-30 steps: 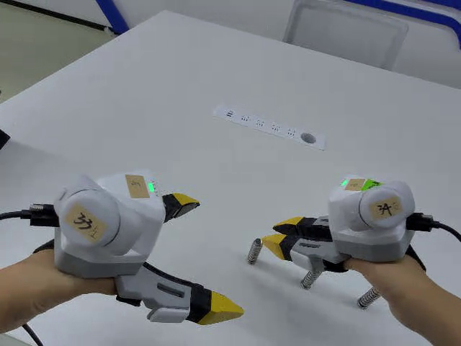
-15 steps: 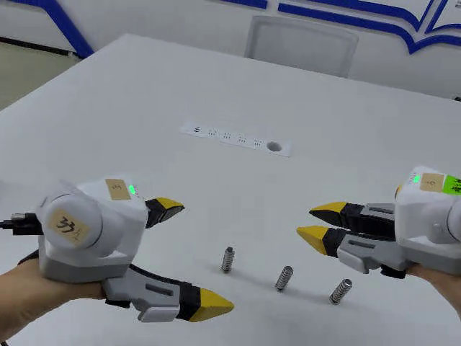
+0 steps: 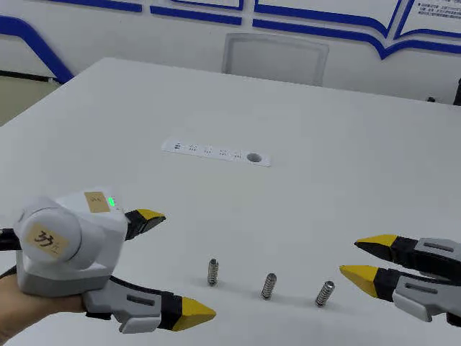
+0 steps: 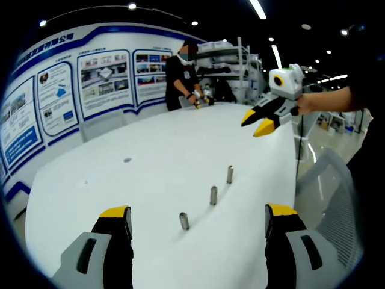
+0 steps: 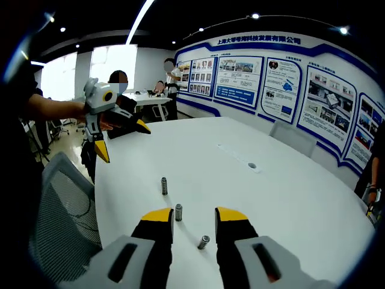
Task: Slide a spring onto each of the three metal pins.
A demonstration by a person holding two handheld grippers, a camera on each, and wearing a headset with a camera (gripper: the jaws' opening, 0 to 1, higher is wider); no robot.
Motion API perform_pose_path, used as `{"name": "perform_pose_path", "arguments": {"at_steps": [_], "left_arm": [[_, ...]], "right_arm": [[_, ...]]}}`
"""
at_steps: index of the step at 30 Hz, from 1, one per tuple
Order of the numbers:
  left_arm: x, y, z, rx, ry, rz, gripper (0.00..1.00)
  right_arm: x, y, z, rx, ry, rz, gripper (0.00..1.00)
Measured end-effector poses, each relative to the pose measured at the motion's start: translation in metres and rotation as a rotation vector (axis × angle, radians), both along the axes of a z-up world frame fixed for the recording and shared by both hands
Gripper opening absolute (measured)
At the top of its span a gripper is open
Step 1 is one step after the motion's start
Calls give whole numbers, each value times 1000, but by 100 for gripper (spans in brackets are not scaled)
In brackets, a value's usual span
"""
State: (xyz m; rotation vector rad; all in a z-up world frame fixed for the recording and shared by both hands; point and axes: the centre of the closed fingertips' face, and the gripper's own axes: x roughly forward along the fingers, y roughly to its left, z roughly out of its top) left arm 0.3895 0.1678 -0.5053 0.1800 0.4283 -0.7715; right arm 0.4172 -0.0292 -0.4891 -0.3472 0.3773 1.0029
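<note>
- The left gripper (image 3: pixel 176 265) hangs low over the near left part of the white surface (image 3: pixel 338 187). Its yellow-tipped fingers (image 3: pixel 193 312) are spread wide and they hold nothing.
- The right gripper (image 3: pixel 360 259) comes in from the right edge and points to the left. Its fingers (image 3: pixel 374 242) stand only a little apart, with nothing between them.
- Between the two grippers, a row of three stands upright on the surface: the first spring (image 3: pixel 212 272), the middle spring (image 3: pixel 269 285) and the third spring (image 3: pixel 325 293). No gripper touches them. If a pin is inside each one, I cannot tell.
- The third spring is nearest to the right gripper.
- Further back, a flat socket strip (image 3: pixel 216 152) lies in the surface, and behind the far edge is a grey chair (image 3: pixel 274 58).
</note>
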Motion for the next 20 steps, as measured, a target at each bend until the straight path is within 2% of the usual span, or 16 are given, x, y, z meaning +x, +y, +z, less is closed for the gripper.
{"name": "perform_pose_path", "arguments": {"at_steps": [4, 7, 10, 13, 16, 20], "left_arm": [[1, 2, 15, -23, -23, 5, 92], [-1, -1, 21, -41, -30, 4, 92], [-4, -3, 20, -38, -31, -1, 93], [-7, -3, 16, -19, -22, -5, 94], [-9, -4, 14, -18, -16, -9, 94], [-10, -3, 14, -19, -16, -6, 94]], "right_arm": [[-4, -13, 9, 43, -3, -30, 31], [-6, -21, 12, 70, 3, -52, 36], [-8, -27, 14, 88, 2, -68, 42], [-12, -28, 16, 119, 28, -69, 53], [-17, -25, 18, 129, 27, -50, 64], [-22, -20, 20, 140, 40, -26, 72]]}}
